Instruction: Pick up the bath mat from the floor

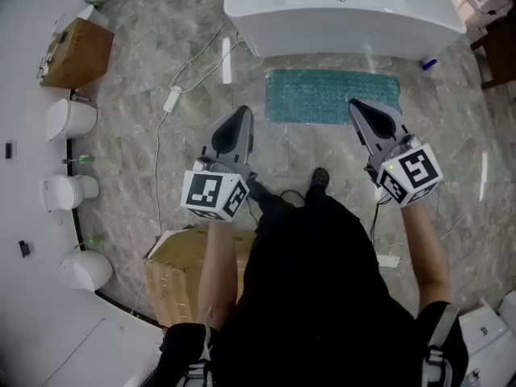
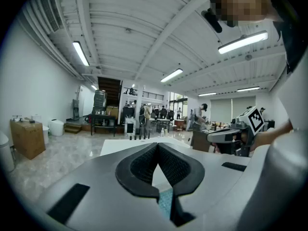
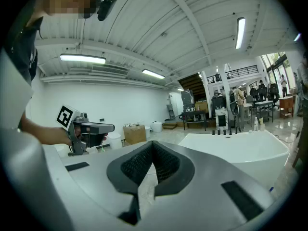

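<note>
A teal bath mat lies flat on the grey marble floor, just in front of a white bathtub. My left gripper is held in the air, short of the mat's left end. Its jaws are shut with nothing between them, and a strip of the teal mat shows below them in the left gripper view. My right gripper hovers over the mat's right part, tips together and empty. Each gripper also sees the other: the right gripper and the left gripper.
A white cable with a plug block runs across the floor left of the mat. Toilets and a cardboard box line the left wall. Another box stands by the person's left leg. A small blue bottle lies beside the tub.
</note>
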The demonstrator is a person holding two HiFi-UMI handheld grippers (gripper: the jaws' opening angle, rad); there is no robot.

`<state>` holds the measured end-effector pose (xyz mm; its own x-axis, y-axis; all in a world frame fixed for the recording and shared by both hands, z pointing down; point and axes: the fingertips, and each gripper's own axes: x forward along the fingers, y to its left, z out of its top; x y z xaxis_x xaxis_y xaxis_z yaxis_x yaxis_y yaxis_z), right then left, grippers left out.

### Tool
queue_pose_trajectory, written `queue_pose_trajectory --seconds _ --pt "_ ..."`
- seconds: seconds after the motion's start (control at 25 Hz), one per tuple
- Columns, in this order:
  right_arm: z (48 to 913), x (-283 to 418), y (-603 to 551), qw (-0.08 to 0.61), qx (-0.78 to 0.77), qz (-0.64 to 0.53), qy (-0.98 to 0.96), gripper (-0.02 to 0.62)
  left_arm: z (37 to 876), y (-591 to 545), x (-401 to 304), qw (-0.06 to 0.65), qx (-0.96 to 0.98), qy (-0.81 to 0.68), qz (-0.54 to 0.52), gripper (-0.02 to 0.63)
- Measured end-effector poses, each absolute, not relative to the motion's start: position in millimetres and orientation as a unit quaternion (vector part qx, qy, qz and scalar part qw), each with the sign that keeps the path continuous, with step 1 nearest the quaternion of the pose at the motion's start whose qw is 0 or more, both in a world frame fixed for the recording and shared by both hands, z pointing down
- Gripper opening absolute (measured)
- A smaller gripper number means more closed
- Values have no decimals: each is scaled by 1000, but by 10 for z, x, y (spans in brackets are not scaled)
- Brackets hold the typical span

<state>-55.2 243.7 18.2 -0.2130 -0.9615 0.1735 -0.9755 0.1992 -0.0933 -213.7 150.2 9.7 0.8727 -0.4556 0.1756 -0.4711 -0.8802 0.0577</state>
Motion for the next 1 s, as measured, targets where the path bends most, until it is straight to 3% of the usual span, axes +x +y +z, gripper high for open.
queue_pose_trajectory --seconds 0.64,1.0 --pt "326 -507 2344 27 628 102 -771 13 202 1480 -2068 53 964 -247 88 12" --pt "620 -379 2344 67 626 119 -768 13 348 1335 -2073 63 961 -251 102 12"
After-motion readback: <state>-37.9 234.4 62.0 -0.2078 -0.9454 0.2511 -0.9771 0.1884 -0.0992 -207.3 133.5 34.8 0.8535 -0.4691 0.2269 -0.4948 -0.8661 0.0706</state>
